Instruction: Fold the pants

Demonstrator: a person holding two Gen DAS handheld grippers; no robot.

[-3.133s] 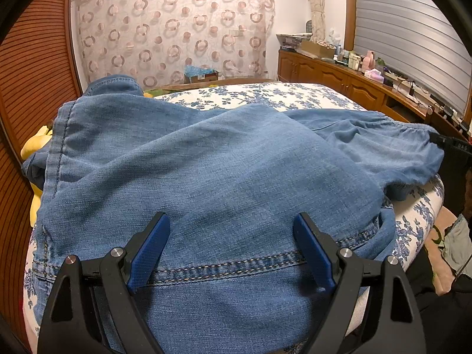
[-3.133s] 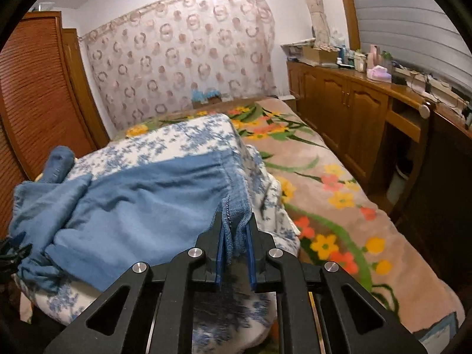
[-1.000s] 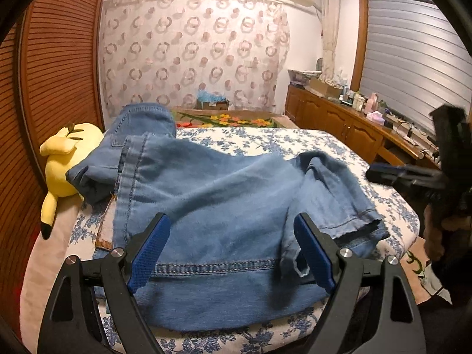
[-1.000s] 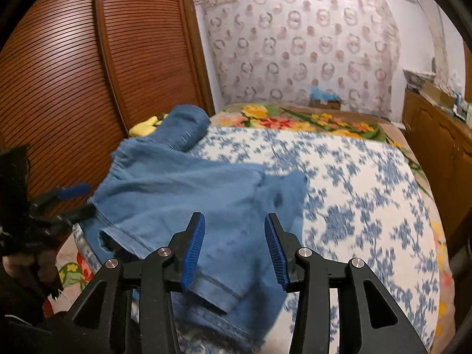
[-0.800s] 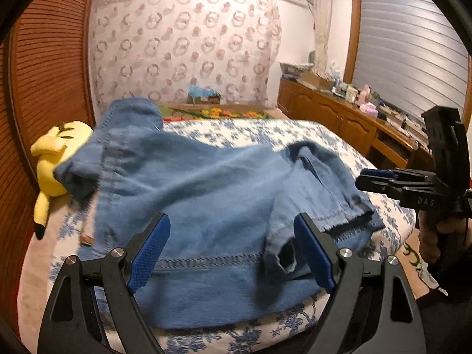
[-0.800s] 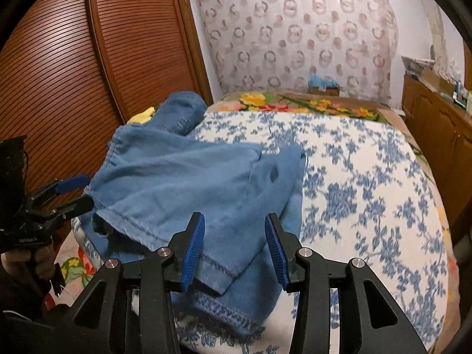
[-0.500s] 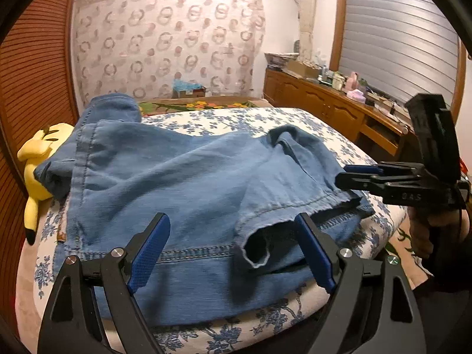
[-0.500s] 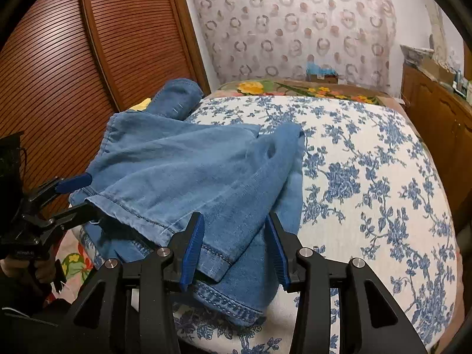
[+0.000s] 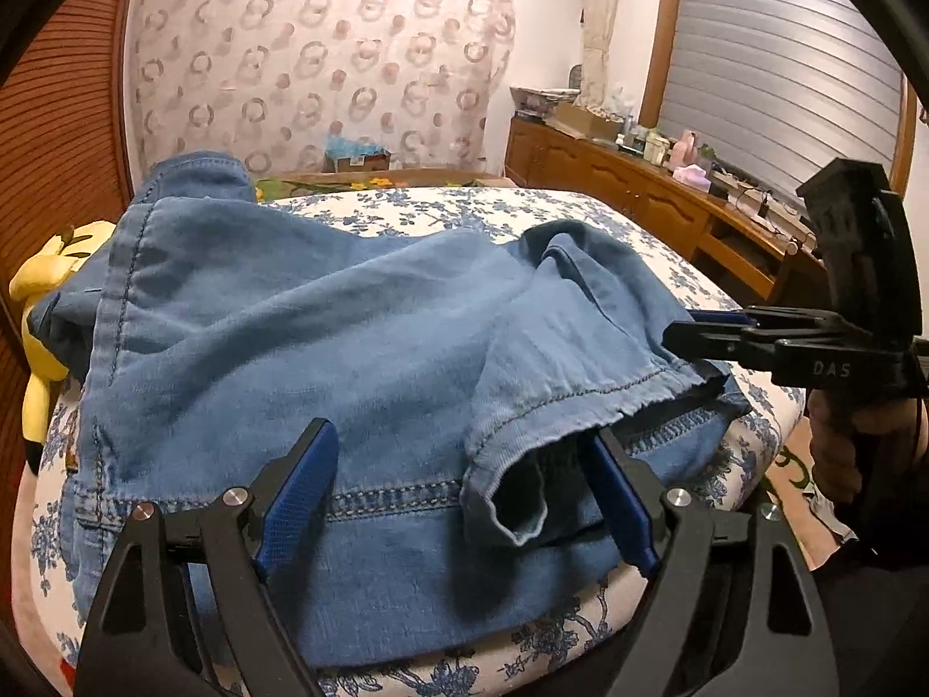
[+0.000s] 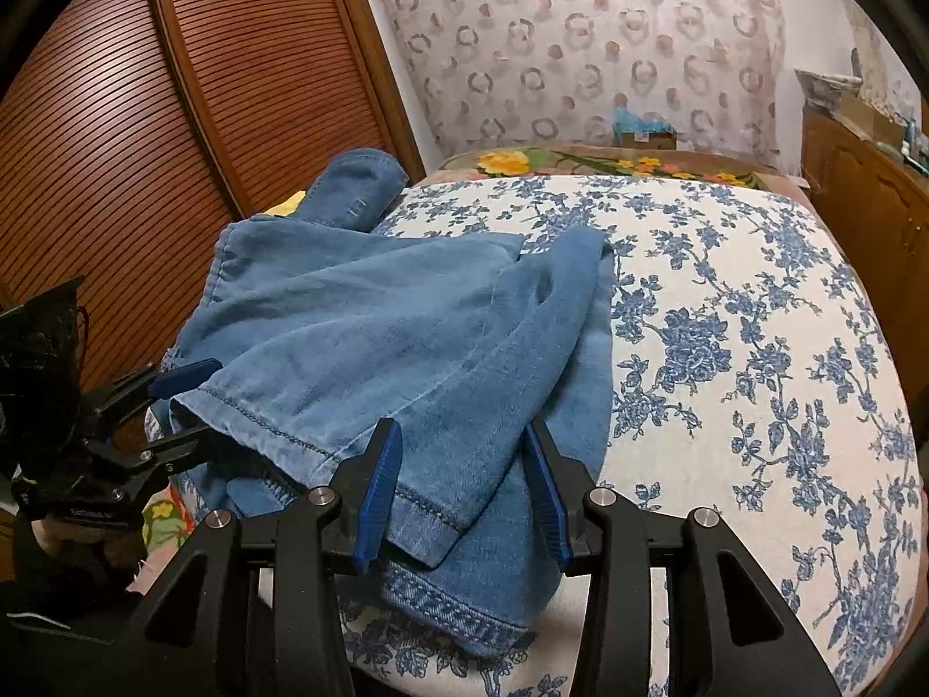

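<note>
The blue denim pants (image 9: 325, 337) lie folded over on the blue-flowered bed cover (image 9: 464, 209), one hem layer on top of another at the near edge. My left gripper (image 9: 458, 493) is open, its pads on either side of the upper hem's open cuff, holding nothing. My right gripper (image 10: 464, 488) is open, its blue pads on either side of the hem corner (image 10: 429, 523) at the bed's near edge. The right gripper also shows at the right in the left wrist view (image 9: 714, 331), and the left gripper at the left in the right wrist view (image 10: 180, 401).
A yellow plush toy (image 9: 40, 290) lies at the bed's left side beside brown slatted wardrobe doors (image 10: 174, 116). A wooden sideboard (image 9: 638, 197) with clutter runs along the right wall. A patterned curtain (image 9: 319, 58) hangs behind the bed. A floral blanket (image 10: 580, 162) lies at the far end.
The right gripper let go of the pant hem it held, having carried it across the pants. Both grippers have since moved closer to the near hems.
</note>
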